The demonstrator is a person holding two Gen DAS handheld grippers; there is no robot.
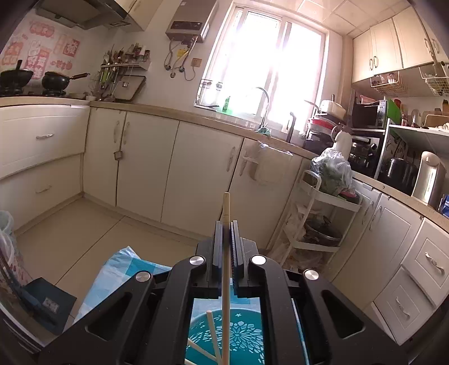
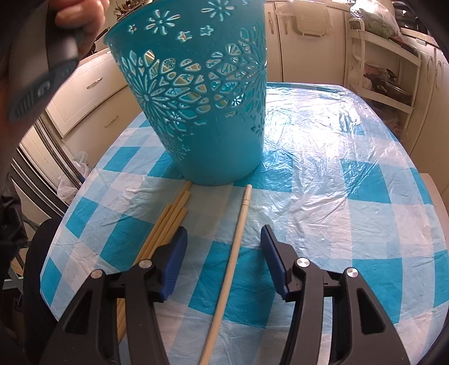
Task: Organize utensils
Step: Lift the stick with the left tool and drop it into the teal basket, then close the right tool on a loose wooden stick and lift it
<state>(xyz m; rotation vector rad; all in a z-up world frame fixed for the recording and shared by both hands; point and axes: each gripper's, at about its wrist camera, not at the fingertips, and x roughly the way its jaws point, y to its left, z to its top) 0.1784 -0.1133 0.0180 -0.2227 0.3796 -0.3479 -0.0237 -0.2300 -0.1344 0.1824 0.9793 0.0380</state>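
Note:
In the left wrist view my left gripper (image 1: 226, 223) is shut on a pale wooden chopstick (image 1: 226, 205) that sticks out past the fingertips. It is held over the teal cut-out basket (image 1: 244, 337), where other chopsticks (image 1: 212, 331) lean inside. In the right wrist view the same basket (image 2: 196, 112) stands on the blue-checked table (image 2: 322, 168). My right gripper (image 2: 223, 229) hangs open above the cloth. A single chopstick (image 2: 241, 219) lies between its blue pads, touching neither. Several more chopsticks (image 2: 168, 221) lie bundled by the left finger.
A person's hand (image 2: 81, 16) grips a grey handle above the basket's left rim. A dark chair back (image 2: 42, 252) stands at the table's left edge. A white trolley (image 1: 322, 210) and cream cabinets (image 1: 146, 168) line the kitchen beyond the table.

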